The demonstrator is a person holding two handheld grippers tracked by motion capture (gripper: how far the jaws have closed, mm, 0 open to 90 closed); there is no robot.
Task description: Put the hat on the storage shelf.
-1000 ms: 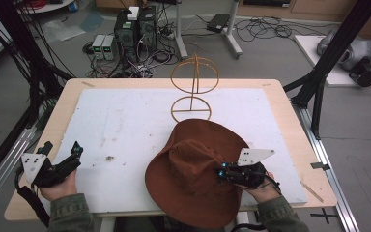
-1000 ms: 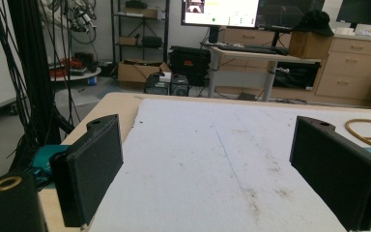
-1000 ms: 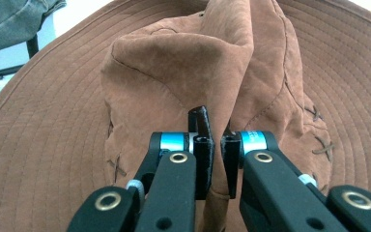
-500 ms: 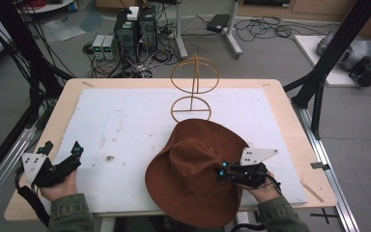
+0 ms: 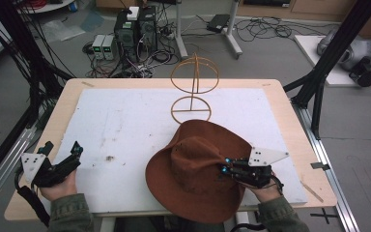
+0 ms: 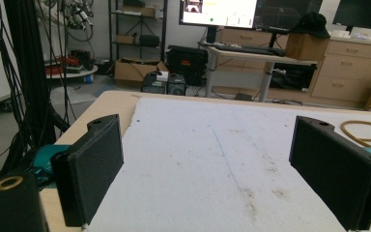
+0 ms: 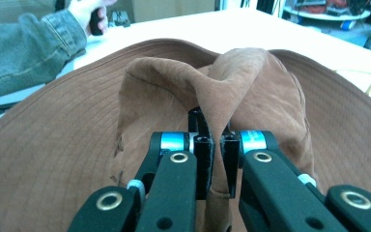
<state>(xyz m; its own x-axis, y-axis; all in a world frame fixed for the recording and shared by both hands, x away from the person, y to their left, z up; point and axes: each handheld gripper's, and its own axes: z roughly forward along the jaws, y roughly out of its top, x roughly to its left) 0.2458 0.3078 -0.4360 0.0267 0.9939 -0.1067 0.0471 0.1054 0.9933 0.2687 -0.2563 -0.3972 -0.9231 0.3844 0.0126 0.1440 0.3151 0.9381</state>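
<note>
A brown brimmed hat (image 5: 198,169) lies at the front right of the white mat (image 5: 125,125), its brim over the table's front edge. My right gripper (image 5: 224,165) is shut on a pinched fold of the hat's crown (image 7: 217,96); in the right gripper view (image 7: 216,159) the fabric runs between the two black jaws. A wooden wire hat stand (image 5: 193,89) rises just behind the hat. At the front left my left gripper (image 5: 63,153) is held over the table corner, open, with nothing between its fingers (image 6: 94,166); it looks along the bare mat (image 6: 212,159).
The wooden table (image 5: 280,111) carries the stained white mat. Black frame posts (image 5: 335,53) flank the table. Computers and cables (image 5: 130,34) sit on the floor behind it. A denim sleeve (image 7: 24,48) shows in the right gripper view.
</note>
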